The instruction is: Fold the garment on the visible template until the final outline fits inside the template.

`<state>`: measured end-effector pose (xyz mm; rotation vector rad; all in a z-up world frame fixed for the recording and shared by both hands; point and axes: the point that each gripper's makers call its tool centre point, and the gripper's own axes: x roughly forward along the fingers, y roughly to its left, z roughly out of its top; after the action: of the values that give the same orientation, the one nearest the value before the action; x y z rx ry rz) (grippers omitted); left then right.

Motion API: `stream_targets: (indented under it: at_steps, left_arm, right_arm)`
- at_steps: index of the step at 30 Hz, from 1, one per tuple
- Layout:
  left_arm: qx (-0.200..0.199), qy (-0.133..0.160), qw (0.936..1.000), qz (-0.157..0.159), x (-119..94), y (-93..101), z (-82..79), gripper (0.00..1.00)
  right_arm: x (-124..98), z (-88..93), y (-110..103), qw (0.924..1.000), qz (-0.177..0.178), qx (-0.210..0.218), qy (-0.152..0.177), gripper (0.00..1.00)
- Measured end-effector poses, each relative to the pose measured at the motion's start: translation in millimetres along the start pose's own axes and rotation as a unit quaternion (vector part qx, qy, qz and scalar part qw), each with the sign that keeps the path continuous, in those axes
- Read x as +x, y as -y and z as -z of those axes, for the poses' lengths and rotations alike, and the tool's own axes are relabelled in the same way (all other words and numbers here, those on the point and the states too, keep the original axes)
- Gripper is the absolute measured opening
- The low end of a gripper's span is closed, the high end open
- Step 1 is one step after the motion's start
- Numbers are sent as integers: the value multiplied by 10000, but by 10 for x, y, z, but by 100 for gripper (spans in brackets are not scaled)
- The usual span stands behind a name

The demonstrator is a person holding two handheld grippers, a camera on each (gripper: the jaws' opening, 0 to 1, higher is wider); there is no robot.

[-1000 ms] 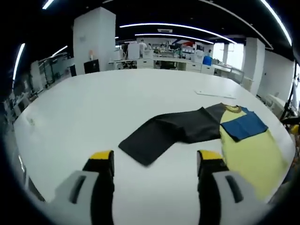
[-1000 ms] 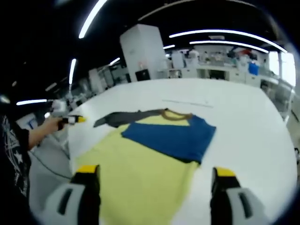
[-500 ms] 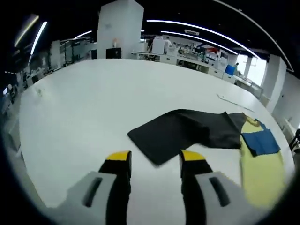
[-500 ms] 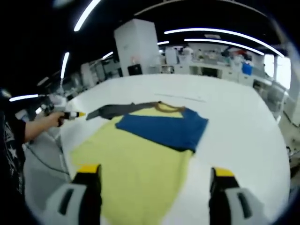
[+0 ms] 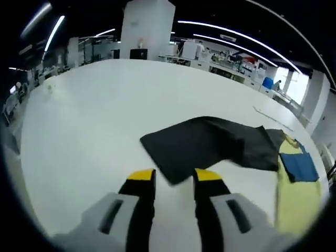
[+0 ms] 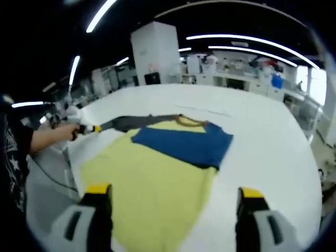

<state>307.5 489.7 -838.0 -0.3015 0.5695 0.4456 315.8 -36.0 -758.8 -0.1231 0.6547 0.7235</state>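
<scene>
Two views. In the left gripper view we find our left gripper (image 5: pixel 169 177) with jaws narrowed astride the dark sleeve (image 5: pixel 202 147) end, contact unclear; the garment (image 5: pixel 294 178) is cut off rightward on the table (image 5: pixel 89 115). In the right gripper view, right gripper (image 6: pixel 170 191) released; sleeve points toward a hand (image 6: pixel 68 131).

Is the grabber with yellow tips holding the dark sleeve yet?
Not clearly. The left gripper sits narrowed at the dark grey sleeve's corner edge; a real pinch cannot be told. The right gripper holds nothing.

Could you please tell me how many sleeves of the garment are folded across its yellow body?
1: the blue sleeve lies across the body; the dark sleeve is spread out sideways on the table.
</scene>
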Motion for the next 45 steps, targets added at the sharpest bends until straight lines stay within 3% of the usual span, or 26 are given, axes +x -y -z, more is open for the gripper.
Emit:
stream_targets:
  at_steps: [2,7,10,17,27,30,45]
  left_arm:
    - [-165,48,9999,0,107,-66,-41,24]
    - [-14,-26,9999,-138,93,-50,-27,16]
    - [-45,-77,9999,-88,213,-51,-48,11]
    - [-93,-204,9997,-78,209,-70,-61,0]
    - [330,-169,9993,-62,157,-284,-192,0]
    - [628,-162,9979,-76,140,-328,-234,0]
    - [1257,-310,9915,-141,98,-570,-275,0]
  right_arm:
    - [3,15,8,10000,25,-46,-31,99]
    - [5,88,70,9993,214,-175,-231,99]
    - [16,109,76,9991,251,-203,-275,99]
    - [21,93,77,9993,283,-108,-201,99]
    - [8,103,98,9992,314,-127,-234,99]
    - [10,107,87,9991,311,-125,-253,99]
    - [-6,172,40,9989,318,-89,-339,99]
